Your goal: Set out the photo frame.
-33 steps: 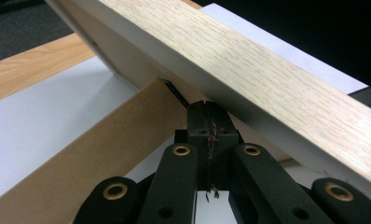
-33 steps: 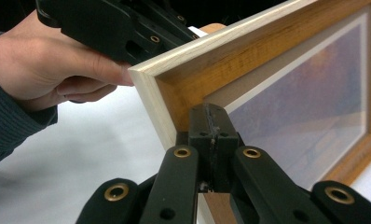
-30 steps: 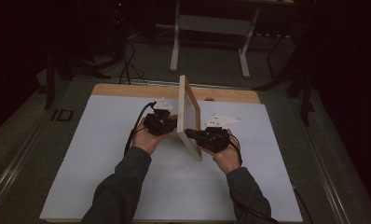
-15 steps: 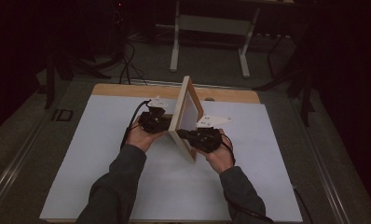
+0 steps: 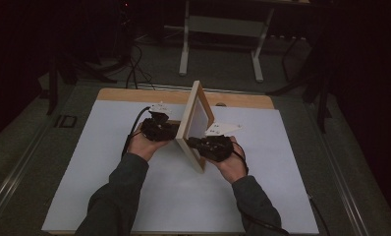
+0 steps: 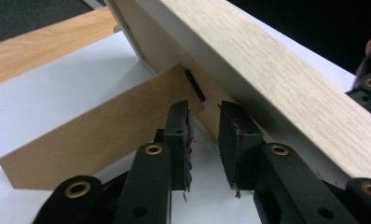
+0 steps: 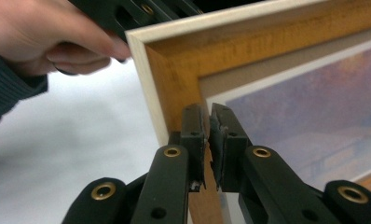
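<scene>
A light-wood picture frame [image 5: 196,118] stands tilted on its edge in the middle of the white table mat [image 5: 100,162]. My right gripper [image 5: 191,142] is shut on the frame's lower side rail [image 7: 174,70], beside the pale picture [image 7: 314,107]. My left gripper [image 5: 173,130] is behind the frame, jaws open [image 6: 203,109]. Its left jaw rests against the brown cardboard stand leg [image 6: 95,135], which folds out from the frame's back [image 6: 277,79]. The person's left hand [image 7: 39,32] shows past the frame's corner.
The mat lies on a wooden tabletop whose bare strip [image 5: 134,94] runs along the far edge. Beyond it, on the dark floor, stand a white table base [image 5: 218,29] and loose cables [image 5: 134,64].
The frame has swung from nearly edge-on to showing its front toward the right. Both hands have shifted slightly toward the person with it.
</scene>
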Demonstrator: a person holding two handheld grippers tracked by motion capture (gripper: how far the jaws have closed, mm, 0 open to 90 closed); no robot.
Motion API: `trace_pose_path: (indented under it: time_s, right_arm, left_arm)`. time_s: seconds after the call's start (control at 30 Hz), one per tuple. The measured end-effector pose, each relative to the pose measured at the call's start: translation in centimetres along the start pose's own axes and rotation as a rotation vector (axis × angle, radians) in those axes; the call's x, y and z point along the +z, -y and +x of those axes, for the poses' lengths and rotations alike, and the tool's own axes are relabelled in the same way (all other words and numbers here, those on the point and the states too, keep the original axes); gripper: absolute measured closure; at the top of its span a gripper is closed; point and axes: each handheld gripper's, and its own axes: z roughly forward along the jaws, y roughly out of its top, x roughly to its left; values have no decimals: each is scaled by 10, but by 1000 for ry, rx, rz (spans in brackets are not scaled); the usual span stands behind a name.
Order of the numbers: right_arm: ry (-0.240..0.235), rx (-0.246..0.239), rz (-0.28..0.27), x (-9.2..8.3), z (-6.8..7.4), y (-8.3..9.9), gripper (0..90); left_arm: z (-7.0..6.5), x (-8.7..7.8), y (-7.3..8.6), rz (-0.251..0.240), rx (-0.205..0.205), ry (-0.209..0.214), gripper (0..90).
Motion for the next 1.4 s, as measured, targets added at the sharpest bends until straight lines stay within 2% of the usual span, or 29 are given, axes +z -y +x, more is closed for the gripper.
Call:
trace_pose_path:
  time_s: [0.1, 0.2, 0.53, 0.67, 0.77, 0.87, 1.0, 1.2, 1.4]
  right_arm:
    - [9, 7, 4, -1, -3, 3, 814]
    - [19, 16, 5, -3, -6, 5, 793]
    - [39, 37, 21, -8, -13, 13, 750]
    - [46, 43, 21, -9, -15, 14, 738]
    - [50, 44, 25, -9, -16, 16, 728]
    - [52, 48, 27, -9, -16, 17, 722]
    - [58, 54, 32, -8, -17, 18, 718]
    - [61, 61, 31, -9, -19, 21, 717]
    - [63, 70, 32, -9, -20, 23, 719]
  left_arm:
    - [2, -4, 1, -17, -24, 3, 712]
    - [2, -8, 2, -18, -30, 1, 688]
    - [3, -26, 4, -77, -67, 11, 632]
    - [2, -33, 3, -98, -75, -12, 591]
    - [2, -37, 3, -118, -89, -13, 559]
    - [1, -39, 2, -140, -96, -22, 492]
    - [-1, -41, 1, -170, -126, -12, 447]
    - [-7, -40, -1, -196, -147, 15, 358]
    - [-19, -32, -2, -185, -124, 13, 302]
